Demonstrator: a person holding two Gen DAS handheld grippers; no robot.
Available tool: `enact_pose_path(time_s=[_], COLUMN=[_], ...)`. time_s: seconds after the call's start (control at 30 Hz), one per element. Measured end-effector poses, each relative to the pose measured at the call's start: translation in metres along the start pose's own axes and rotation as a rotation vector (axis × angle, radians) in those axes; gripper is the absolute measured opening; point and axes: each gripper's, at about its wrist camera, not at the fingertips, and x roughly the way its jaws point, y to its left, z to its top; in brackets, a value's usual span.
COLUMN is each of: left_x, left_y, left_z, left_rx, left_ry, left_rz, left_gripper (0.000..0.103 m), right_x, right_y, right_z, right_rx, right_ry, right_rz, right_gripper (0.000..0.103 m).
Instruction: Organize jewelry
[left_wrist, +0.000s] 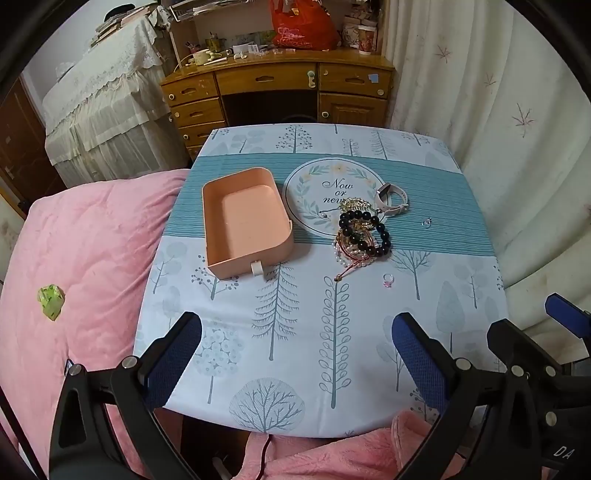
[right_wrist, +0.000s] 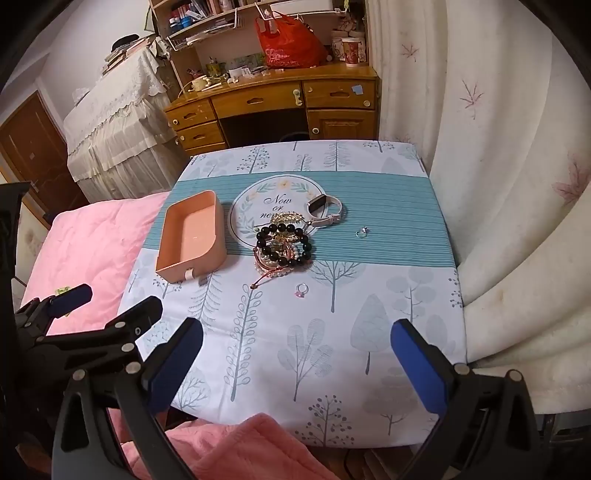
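Both claws spread wide and empty at the bottom of their frames, above the near edge of the tree-print tabletop (left_wrist: 295, 354). Left claw (left_wrist: 295, 343) low centre in the left wrist view; right claw (right_wrist: 297, 345) low centre in the right wrist view, with the left one's fingers visible at its lower left. Jewelry heaped mid-frame, well apart from either claw: black bead bracelet (right_wrist: 284, 245) atop pearl and red-cord strands, gold piece (right_wrist: 286, 218) and pale watch (right_wrist: 327, 210) just behind, at the rim of a round "Now or never" mat (right_wrist: 275, 192). Pink ring (right_wrist: 301, 290) alone in front of the heap, silver ring (right_wrist: 362, 231) alone to its right. Empty peach tray (left_wrist: 245, 221) left of the heap, long axis running away from the cameras. Heap almost dead ahead of the right claw, up and right of centre for the left; right hand probably the nearer.
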Motion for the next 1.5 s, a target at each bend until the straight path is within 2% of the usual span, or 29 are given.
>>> enact_pose_path(time_s=[1.5], left_x=[-0.0084], left_y=[0.0011], left_z=[-0.0051], left_rx=[-0.005], left_ry=[-0.022], left_rz=[0.007], left_gripper=[0.102], right_x=[-0.0065], right_y=[0.0], right_z=[-0.0036], right_rx=[-0.013], right_ry=[-0.011], right_rz=[-0.01], right_gripper=[0.103])
